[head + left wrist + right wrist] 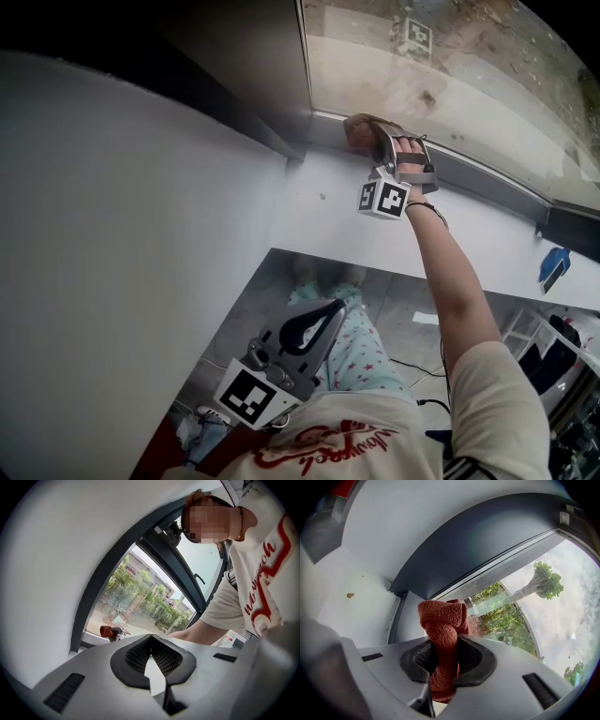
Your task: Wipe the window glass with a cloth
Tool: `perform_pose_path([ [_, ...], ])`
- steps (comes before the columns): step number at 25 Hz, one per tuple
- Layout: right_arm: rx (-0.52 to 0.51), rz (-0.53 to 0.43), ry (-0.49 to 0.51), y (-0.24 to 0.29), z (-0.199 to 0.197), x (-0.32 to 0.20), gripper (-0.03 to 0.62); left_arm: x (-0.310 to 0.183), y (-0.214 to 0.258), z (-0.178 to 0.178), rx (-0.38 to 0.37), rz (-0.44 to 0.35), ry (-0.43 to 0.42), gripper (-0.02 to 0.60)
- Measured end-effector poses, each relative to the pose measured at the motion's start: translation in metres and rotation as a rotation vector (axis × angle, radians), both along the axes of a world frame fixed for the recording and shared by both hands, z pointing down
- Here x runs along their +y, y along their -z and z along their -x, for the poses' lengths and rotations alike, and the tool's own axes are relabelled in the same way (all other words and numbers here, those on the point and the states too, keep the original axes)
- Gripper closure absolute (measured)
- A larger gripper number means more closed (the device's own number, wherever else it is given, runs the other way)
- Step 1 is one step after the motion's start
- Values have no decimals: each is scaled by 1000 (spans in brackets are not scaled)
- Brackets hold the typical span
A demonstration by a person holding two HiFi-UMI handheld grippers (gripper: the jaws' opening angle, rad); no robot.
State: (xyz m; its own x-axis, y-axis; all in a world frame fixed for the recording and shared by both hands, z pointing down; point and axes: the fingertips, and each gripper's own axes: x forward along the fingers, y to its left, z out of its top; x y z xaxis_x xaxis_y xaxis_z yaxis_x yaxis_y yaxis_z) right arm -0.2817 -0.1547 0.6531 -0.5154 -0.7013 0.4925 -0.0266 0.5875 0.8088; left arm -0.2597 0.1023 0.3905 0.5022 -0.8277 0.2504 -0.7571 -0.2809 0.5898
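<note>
Cloth (442, 634): rust-red terry, bunched into a thick roll. Its long axis runs along the jaws of the right hand-held gripper (443, 660). It goes from between the pads out past the tips, and the knobbed free end points at the window glass (543, 616). Jaws are clamped on the roll's middle, and a short tail hangs out behind the pads.

Head view: cloth (360, 131) sits at the lower left corner of the glass (450, 66), right where the pane meets the dark frame (281, 141). Right hand-held gripper (370, 142) is on an outstretched arm. A faint red reflection shows in the pane just beside the cloth end. Can't confirm actual contact.

Left hand-held gripper (151, 641): pad tips meet, nothing between them. It's held low near the person's torso (314, 323), well apart from the window.

Surroundings:
- White sill (328, 211) below the glass, with a small brown speck on it.
- White wall (112, 234) to the left.
- Grey tiled floor (262, 300) underneath.
- Blue object (553, 267) on the sill, far right.
- Trees (546, 581) and pale sky outside.
</note>
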Motion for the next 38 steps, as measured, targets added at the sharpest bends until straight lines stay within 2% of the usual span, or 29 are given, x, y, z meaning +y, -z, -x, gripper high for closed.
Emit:
perform_pose_path([
  [7, 29, 77, -34, -29, 1, 1, 525, -1, -5, 0, 6, 6, 6, 560],
  [14, 81, 82, -17, -49, 2, 2, 525, 5, -19, 8, 12, 22, 14, 560],
  [24, 138, 158, -41, -72, 4, 2, 523, 4, -32, 14, 6, 53, 21, 560],
  [30, 158, 167, -57, -73, 4, 0, 519, 12, -41, 16, 1, 59, 9, 560],
  [34, 81, 127, -107, -26, 8, 2, 517, 18, -32, 21, -35, 10, -2, 560],
  [38, -119, 32, -117, 94, 4, 26, 517, 24, 8, 14, -68, -23, -39, 560],
])
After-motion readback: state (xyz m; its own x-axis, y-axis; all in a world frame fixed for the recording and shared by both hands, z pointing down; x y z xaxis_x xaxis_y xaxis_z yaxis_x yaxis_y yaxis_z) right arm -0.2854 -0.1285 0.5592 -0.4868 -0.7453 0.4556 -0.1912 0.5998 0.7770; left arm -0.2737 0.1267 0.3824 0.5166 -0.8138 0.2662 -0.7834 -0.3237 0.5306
